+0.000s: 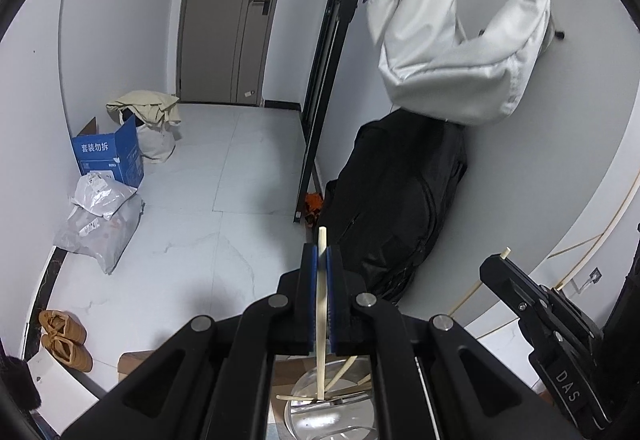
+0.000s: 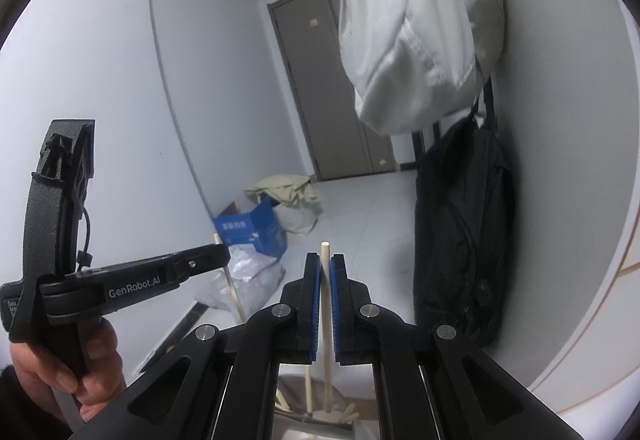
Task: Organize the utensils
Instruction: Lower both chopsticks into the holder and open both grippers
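The left claw [image 1: 322, 254] is clamped on one pale wooden chopstick [image 1: 321, 304], which stands nearly upright between its blue pads [image 1: 313, 264] with its top poking just past the fingertips and its lower end reaching down into the metal bowl [image 1: 332, 416] below the claw, where more chopsticks lie loose. To its right, the right claw [image 2: 326, 264] likewise pinches a second chopstick [image 2: 327, 320], upright between its pads above the same bowl.

Pale tiled floor [image 1: 208, 175] carries a blue box [image 1: 110, 155], grey parcels [image 1: 100, 220] and tan shoes [image 1: 64, 340].
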`<act>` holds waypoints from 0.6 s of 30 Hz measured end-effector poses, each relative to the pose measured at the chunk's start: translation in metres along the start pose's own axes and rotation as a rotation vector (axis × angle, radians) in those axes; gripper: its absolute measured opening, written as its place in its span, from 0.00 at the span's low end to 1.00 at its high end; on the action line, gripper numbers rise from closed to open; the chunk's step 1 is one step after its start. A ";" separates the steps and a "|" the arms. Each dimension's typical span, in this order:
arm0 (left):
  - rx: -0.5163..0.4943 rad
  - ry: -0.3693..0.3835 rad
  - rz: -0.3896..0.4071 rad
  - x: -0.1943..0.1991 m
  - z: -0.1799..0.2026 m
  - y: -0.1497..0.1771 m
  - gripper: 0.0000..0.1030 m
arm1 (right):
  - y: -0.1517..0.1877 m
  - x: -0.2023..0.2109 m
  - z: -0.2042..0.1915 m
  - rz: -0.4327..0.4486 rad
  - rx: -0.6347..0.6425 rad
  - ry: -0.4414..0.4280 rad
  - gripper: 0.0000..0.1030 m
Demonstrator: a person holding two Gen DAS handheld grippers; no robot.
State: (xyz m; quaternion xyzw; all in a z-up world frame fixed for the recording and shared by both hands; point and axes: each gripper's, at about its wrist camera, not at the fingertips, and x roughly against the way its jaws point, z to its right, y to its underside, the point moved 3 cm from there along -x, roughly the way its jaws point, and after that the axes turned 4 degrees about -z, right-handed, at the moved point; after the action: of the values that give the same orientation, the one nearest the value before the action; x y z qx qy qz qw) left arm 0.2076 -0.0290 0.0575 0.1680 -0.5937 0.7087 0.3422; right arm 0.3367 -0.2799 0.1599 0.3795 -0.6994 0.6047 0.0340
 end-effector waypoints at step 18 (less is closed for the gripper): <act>-0.047 0.002 -0.061 -0.013 0.002 0.016 0.00 | 0.037 -0.027 0.000 -0.109 0.027 0.001 0.04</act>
State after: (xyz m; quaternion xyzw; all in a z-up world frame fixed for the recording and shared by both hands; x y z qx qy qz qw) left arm 0.2058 -0.0356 0.0378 0.1772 -0.6043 0.6839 0.3684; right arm 0.3352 -0.2676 0.1157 0.4173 -0.6693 0.6116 0.0620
